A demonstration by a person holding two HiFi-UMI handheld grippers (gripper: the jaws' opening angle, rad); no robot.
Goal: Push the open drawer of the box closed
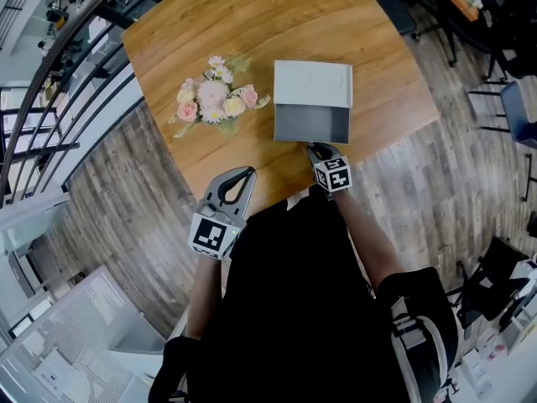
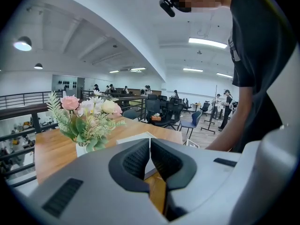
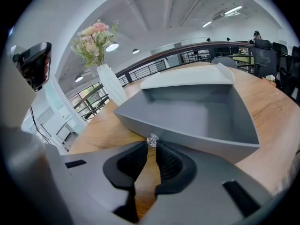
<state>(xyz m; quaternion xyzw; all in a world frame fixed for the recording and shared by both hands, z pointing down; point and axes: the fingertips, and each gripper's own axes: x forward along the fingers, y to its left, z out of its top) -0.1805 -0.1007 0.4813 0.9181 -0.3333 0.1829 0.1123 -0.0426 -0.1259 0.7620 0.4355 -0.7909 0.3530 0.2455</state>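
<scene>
Head view: wood table (image 1: 252,23) across upper half of frame, grey plank floor (image 1: 126,191) around it. White box (image 1: 312,82) at centre-right of tabletop, its grey drawer (image 1: 312,124) pulled out toward bottom of frame. Flowers (image 1: 214,99) just left of box, not touching, off to the side of drawer's line. Right gripper (image 1: 315,148) directly below drawer, tips against middle of drawer front. Left gripper (image 1: 246,173) lower left at table's near edge, well apart from box, pointing up-frame toward gap btwn flowers & drawer. Person's black top filling bottom centre. Left gripper view: left gripper (image 2: 150,146) w/ jaws shut tip to tip, nothing held. Beyond tips, corner of box (image 2: 136,137) on table (image 2: 47,149); flowers (image 2: 86,111) in white vase (image 2: 80,149) at left of frame, nearer than box. Office chairs (image 2: 164,111) and railing (image 2: 23,100) in background, person's torso & arm at right edge. Right gripper view: drawer (image 3: 187,111) filling centre, box (image 3: 187,81) behind it at upper centre. Small clear knob (image 3: 152,141) on drawer front, sitting right btwn tips of right gripper (image 3: 151,149); jaws closed to a narrow slit, pinching knob. Vase (image 3: 110,90) w/ flowers (image 3: 96,39) at upper left, beside drawer's left wall, apart from it. Bare table (image 3: 276,125) at right.
</scene>
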